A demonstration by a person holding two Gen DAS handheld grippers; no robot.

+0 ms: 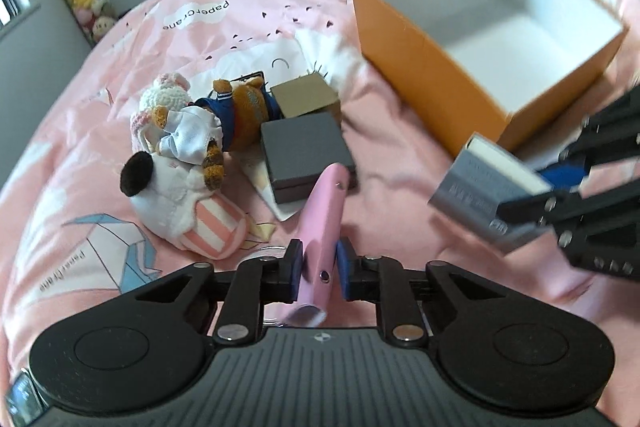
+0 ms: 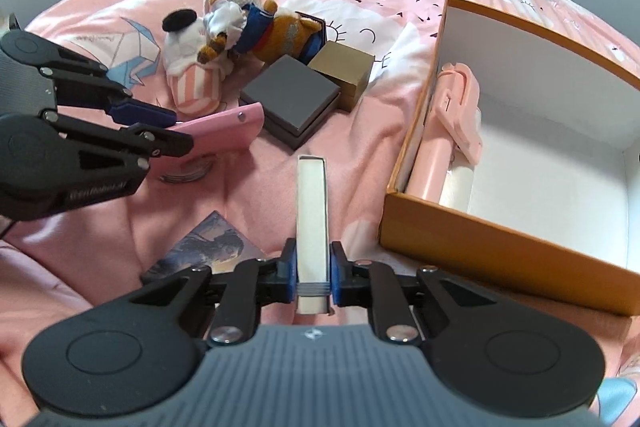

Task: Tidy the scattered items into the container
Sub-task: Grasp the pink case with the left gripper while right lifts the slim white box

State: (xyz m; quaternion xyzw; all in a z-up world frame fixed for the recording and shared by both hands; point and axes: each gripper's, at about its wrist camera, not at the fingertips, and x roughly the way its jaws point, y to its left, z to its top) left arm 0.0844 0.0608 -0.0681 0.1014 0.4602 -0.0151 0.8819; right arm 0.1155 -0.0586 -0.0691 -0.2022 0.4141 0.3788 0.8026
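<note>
Carrying phase: left tool (image 1: 317, 273) clamped on pink case (image 1: 323, 223), right tool (image 2: 313, 277) clamped on slim grey box (image 2: 312, 215), both short of orange container (image 2: 508, 247). Clear near wall, release inside beside pink holder (image 2: 452, 131).

- Left gripper (image 1: 318, 273): angled downward over the bed; both blue pads press against the sides of a pink case (image 1: 322, 223), which runs forward between the fingers and is clear of the bedding.
- Right gripper (image 2: 314, 273): angled downward; both pads are clamped on a slim grey-and-white box (image 2: 312, 211) held edge-up along the fingers.
- Relative position: the two grippers are near each other, not touching.
</note>
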